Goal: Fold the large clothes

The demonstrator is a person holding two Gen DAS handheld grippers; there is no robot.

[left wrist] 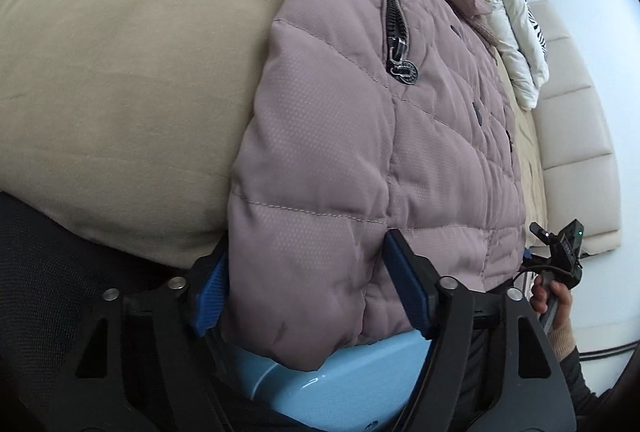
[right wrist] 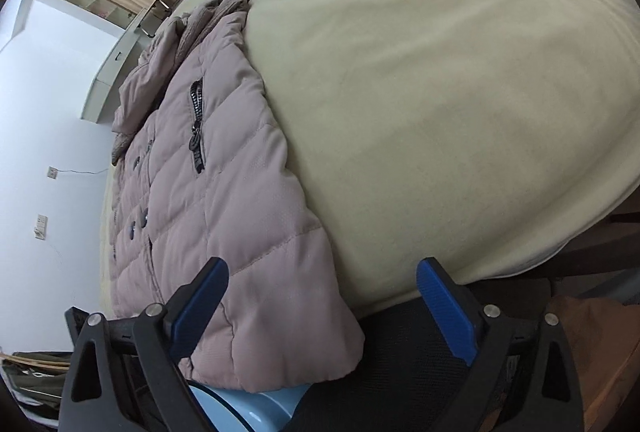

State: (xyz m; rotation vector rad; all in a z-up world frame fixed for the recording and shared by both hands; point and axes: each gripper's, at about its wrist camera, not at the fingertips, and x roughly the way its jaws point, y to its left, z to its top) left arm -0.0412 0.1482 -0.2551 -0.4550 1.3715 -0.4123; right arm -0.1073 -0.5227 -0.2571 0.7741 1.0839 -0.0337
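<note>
Left wrist view
Jacket (left wrist: 360, 136): mauve quilted puffer, lying flat on the bed, hem end nearest the camera and hanging just over the bed edge.
Surface: stitched in panels, faint dotted weave, soft creases at the hem corner.
Pocket zip (left wrist: 396, 28): black, closed, round metal pull at its lower end.
Snaps: a row of dark studs along the front placket, right of the zip.
Left gripper (left wrist: 308, 280): jaws spread wide, blue pads either side of the hem corner; the far pad touches the fabric, not clamped.
Sheet (left wrist: 132, 72): tan, smooth, fills the left side.
Duvet (left wrist: 508, 12): white, bunched beyond the collar.
Right hand (left wrist: 554, 296): at the far right edge, gripping its tool handle.

Right wrist view
Jacket (right wrist: 208, 192): runs along the left edge of the bed, collar far, hem near; collar rumpled and folded over.
Hem corner: rounded, puffy, overhanging a pale blue object (right wrist: 256, 408) below.
Right gripper (right wrist: 320, 300): wide open; left pad rests over the hem, right pad beside the bed edge, clear of the jacket.
Sheet (right wrist: 440, 92): bare, gently wrinkled.
</note>
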